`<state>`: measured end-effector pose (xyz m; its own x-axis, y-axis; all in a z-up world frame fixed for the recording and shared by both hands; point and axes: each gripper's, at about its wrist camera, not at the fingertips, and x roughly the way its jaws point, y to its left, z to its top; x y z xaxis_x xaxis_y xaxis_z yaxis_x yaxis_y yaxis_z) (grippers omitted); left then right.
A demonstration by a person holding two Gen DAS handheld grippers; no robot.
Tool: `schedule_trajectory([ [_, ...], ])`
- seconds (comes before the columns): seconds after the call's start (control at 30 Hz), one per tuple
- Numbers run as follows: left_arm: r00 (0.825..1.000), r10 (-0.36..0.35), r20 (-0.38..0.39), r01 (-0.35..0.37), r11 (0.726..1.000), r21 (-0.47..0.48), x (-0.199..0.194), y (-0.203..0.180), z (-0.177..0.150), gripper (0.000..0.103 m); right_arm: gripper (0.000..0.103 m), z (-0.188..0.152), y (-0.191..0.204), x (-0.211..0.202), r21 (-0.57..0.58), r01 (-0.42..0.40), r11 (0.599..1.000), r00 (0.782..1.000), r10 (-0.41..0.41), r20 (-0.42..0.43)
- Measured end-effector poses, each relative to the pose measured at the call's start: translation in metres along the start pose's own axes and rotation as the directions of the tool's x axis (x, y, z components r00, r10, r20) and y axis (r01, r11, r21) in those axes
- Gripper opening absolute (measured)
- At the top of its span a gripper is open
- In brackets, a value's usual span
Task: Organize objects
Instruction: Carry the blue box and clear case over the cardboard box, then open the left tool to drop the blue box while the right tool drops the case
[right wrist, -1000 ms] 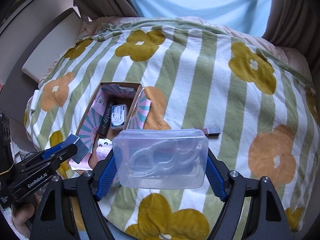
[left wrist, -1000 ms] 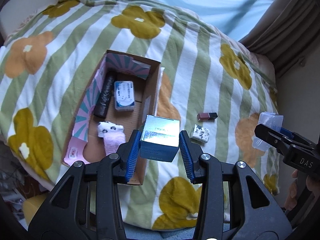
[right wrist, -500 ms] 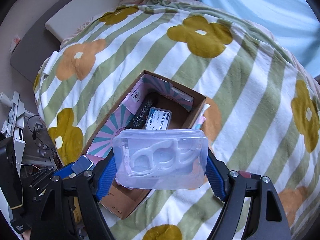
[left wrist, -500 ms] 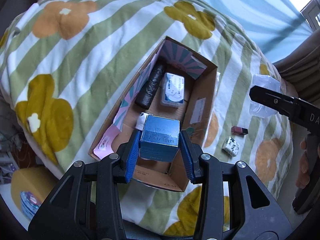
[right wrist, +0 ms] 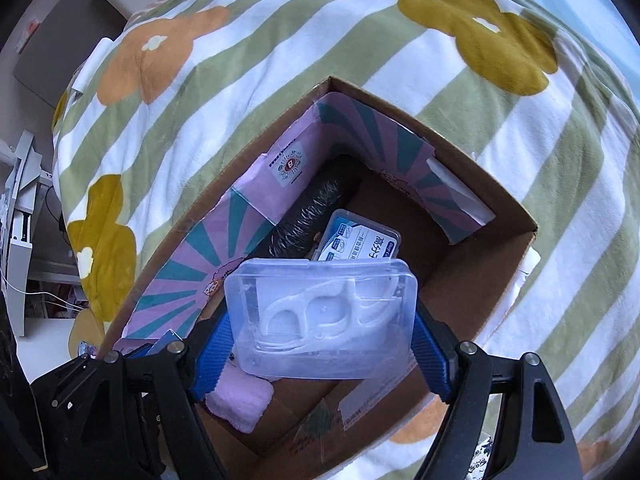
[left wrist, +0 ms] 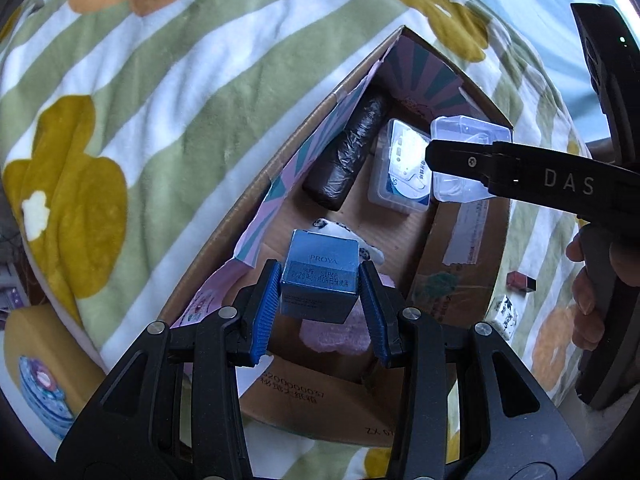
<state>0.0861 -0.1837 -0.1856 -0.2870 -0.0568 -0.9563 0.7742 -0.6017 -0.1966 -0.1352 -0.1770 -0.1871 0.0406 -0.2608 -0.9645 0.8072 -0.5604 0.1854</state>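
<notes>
Two grippers: our left gripper (left wrist: 320, 300) clamps its blue pads on a blue PROYA box (left wrist: 319, 280); our right gripper (right wrist: 320, 344) clamps a clear floss-pick case (right wrist: 322, 316)
Landmark: one cardboard box (left wrist: 460, 264) on the flowered blanket (left wrist: 140, 100); both held things hang over its open top
Left view only: a small dark-red item (left wrist: 521, 282) and a black-and-white speckled packet (left wrist: 505, 316) lie on the blanket just outside the box's right wall; the hand (left wrist: 592, 300) gripping the right tool shows too
Right view only: print on the labelled floss case (right wrist: 360, 240); the round sticker on the box's pink lining
Count inside the box: one dark wrapped roll (left wrist: 348, 156); one labelled case; one pink cloth (right wrist: 240, 404)
Change: a second ago both grippers hung back over the blanket near the box; we now have both loads above its interior, grips unchanged
</notes>
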Motion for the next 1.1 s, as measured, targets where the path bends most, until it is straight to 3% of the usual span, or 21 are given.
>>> schedule_trajectory([
  [0.2, 1.000, 0.028, 0.013, -0.028, 0.999, 0.025, 0.003, -0.005, 0.002, 0.037, 0.077, 0.008, 0.007, 0.008, -0.053, -0.021, 0.998, 1.000, 0.021, -0.005],
  [0.27, 0.999, 0.047, 0.019, -0.047, 0.998, 0.046, 0.002, -0.009, 0.002, 0.038, 0.085, 0.011, 0.008, 0.010, -0.067, -0.037, 0.997, 0.999, 0.037, -0.006],
  [0.3, 0.999, 0.041, 0.016, -0.042, 0.997, 0.057, 0.002, -0.012, 0.001, 0.049, 0.101, 0.012, 0.007, 0.010, -0.071, -0.039, 0.997, 0.999, 0.040, 0.002],
  [0.33, 0.999, 0.044, 0.017, -0.045, 0.996, 0.070, 0.001, -0.015, 0.000, 0.090, 0.102, 0.013, 0.007, 0.009, -0.076, -0.033, 0.997, 0.999, 0.034, 0.013],
  [0.37, 0.998, 0.059, 0.020, -0.060, 0.995, 0.083, 0.001, -0.017, -0.001, 0.101, 0.102, 0.013, 0.006, 0.008, -0.085, -0.024, 0.996, 0.999, 0.026, 0.024],
  [0.77, 0.998, 0.057, 0.020, -0.058, 0.996, 0.060, 0.002, -0.014, -0.011, 0.103, 0.102, 0.007, 0.000, 0.005, -0.073, -0.009, 0.997, 0.999, 0.012, 0.037],
  [1.1, 0.998, 0.045, 0.039, -0.048, 0.995, 0.083, -0.019, -0.018, -0.012, 0.103, 0.102, -0.004, 0.003, -0.034, -0.052, -0.010, 0.999, 0.996, 0.014, 0.091],
])
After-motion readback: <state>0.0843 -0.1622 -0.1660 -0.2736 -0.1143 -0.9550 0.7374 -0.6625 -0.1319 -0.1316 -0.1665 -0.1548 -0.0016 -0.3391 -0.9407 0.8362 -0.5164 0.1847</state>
